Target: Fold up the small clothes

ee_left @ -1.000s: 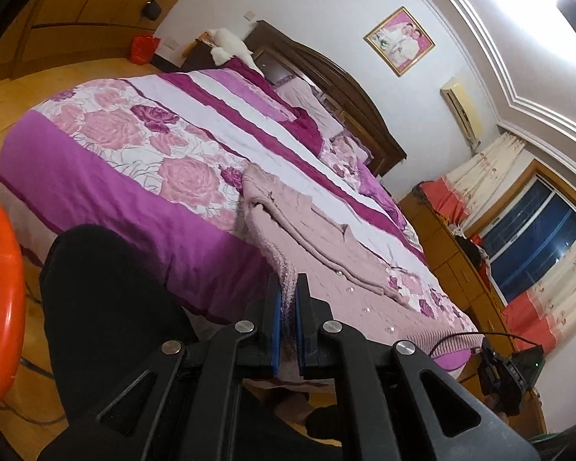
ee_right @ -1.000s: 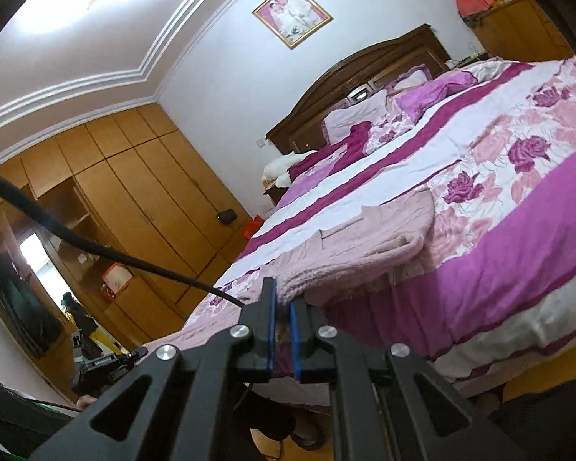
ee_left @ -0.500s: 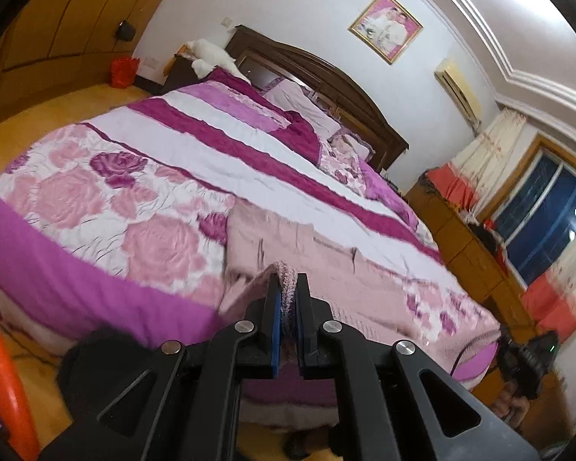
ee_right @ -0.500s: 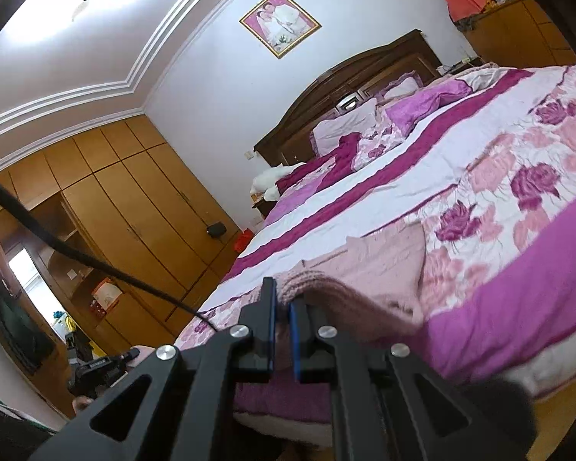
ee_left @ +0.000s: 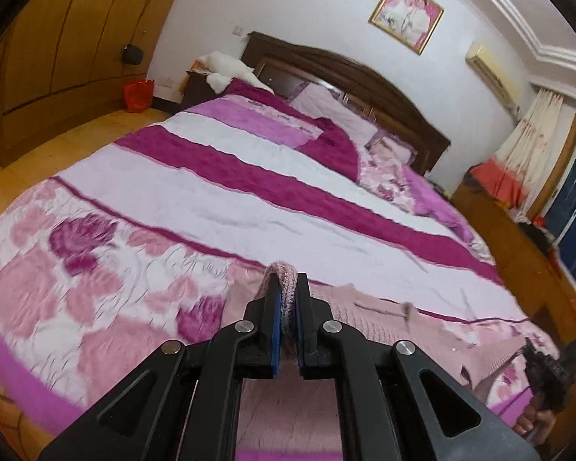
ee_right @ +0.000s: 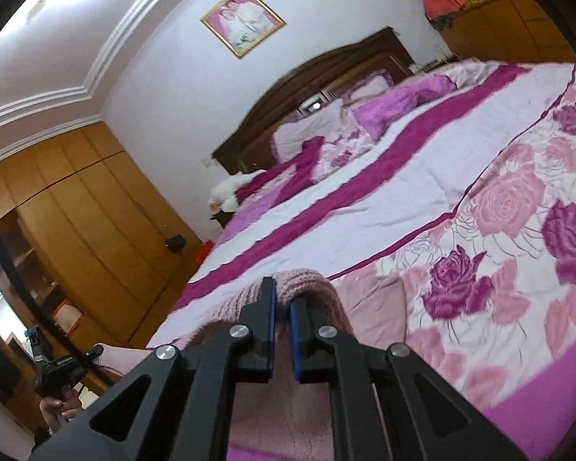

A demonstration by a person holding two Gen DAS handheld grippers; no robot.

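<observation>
A pale pink knitted sweater (ee_left: 368, 322) lies near the foot of the bed, on the floral quilt (ee_left: 107, 269). My left gripper (ee_left: 286, 288) is shut on a ribbed edge of the sweater, which loops up over the fingertips. In the right wrist view my right gripper (ee_right: 282, 292) is shut on another part of the sweater (ee_right: 368, 299), whose knit bunches over and around the jaws. Both grippers hold their edges raised above the quilt (ee_right: 499, 269) while the rest of the sweater trails below and beside them. The other gripper and the hand holding it (ee_left: 537, 403) show at the lower right.
The bed has a dark wooden headboard (ee_left: 349, 73) and pillows (ee_left: 334, 111) at the far end. Wooden wardrobes (ee_right: 76, 230) line one side, a low cabinet (ee_left: 518, 253) and curtains the other. A red bag (ee_left: 138, 94) stands on the floor. A hand holding the other gripper (ee_right: 63, 392) shows low left.
Both grippers have swept forward over the bed, carrying the gripped sweater edges toward the headboard side. The sweater, spread flat a second ago, now bunches at the jaws.
</observation>
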